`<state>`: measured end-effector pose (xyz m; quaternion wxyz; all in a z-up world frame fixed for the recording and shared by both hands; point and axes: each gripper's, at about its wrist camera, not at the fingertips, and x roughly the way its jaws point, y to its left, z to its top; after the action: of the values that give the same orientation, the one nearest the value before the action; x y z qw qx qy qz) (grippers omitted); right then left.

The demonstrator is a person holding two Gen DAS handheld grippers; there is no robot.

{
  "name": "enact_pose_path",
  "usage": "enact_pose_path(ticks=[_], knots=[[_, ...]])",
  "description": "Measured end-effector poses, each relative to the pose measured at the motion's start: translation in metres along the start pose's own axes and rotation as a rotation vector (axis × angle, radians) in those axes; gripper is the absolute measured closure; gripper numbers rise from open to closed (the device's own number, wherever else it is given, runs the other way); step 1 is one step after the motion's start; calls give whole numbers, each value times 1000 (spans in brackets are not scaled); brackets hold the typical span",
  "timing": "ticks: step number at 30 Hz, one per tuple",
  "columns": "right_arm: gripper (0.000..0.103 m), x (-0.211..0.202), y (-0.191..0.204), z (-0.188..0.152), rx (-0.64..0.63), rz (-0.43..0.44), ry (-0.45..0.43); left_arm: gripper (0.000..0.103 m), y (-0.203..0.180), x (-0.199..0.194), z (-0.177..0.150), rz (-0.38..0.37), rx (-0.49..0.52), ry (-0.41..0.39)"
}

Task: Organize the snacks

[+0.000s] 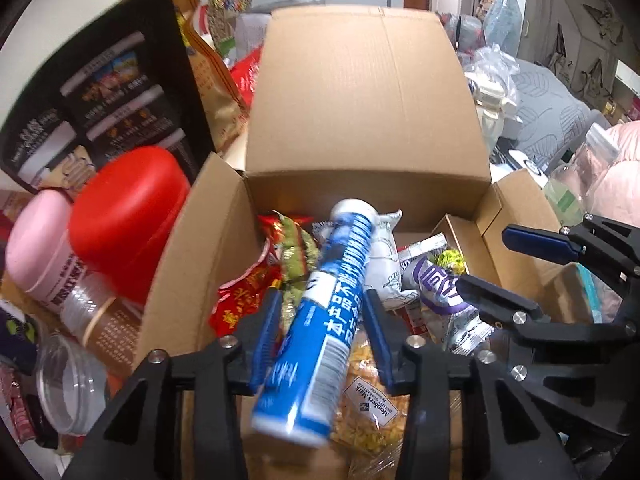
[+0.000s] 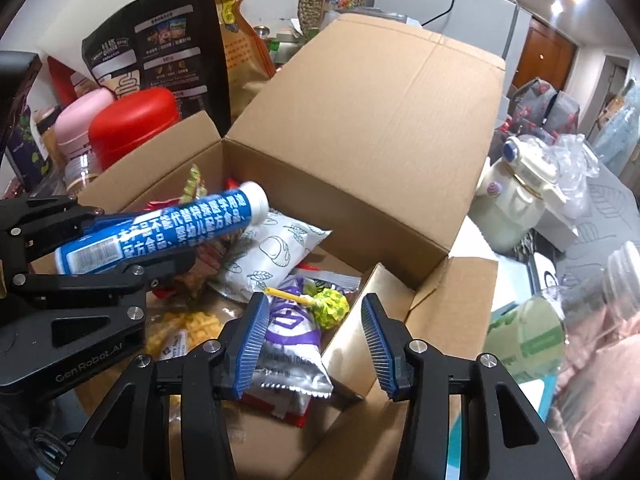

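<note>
The open cardboard box (image 1: 368, 120) sits in the middle of the clutter, its far flap standing up, and it holds a loose heap of snacks. The left hand-held gripper (image 1: 320, 320) is clamped on a blue-and-white tube (image 1: 332, 304) with Chinese print, held tilted just above the pile, white cap end pointing into the box. Beneath it lie a white packet with bread drawings (image 2: 276, 252), a red wrapper (image 1: 244, 300), a clear bag of yellow snacks (image 1: 372, 412) and a purple-and-silver packet (image 2: 292, 344) with a green lollipop (image 2: 330, 306) resting on it. The right hand-held gripper (image 2: 316, 336) hangs over that purple packet, fingers apart — gripping nothing. Outside the box, to its left, stand a red-lidded jar (image 1: 128, 216), a pink-lidded jar (image 1: 40, 244) and a tall black bag (image 2: 156, 52).
</note>
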<state>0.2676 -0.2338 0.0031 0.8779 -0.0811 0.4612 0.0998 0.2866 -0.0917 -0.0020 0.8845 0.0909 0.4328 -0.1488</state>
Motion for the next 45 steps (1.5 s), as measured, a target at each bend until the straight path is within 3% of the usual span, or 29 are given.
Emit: enact_pose_path(ticks=[3, 15, 28, 35, 38, 45], knots=[[51, -8, 1, 0, 2, -4, -11, 41, 2, -12, 1, 26, -2, -32], [49, -41, 12, 12, 3, 5, -62, 41, 15, -56, 8, 24, -38, -120], [49, -101, 31, 26, -7, 15, -202, 41, 33, -121, 5, 44, -77, -244], [40, -133, 45, 18, -20, 32, -269, 41, 39, -152, -11, 70, -92, -280], [30, -145, 49, 10, -22, 38, -306, 41, 42, -164, -22, 78, -105, -287], [19, -166, 58, -14, -20, 44, -339, 41, 42, -194, -50, 102, -122, -324]])
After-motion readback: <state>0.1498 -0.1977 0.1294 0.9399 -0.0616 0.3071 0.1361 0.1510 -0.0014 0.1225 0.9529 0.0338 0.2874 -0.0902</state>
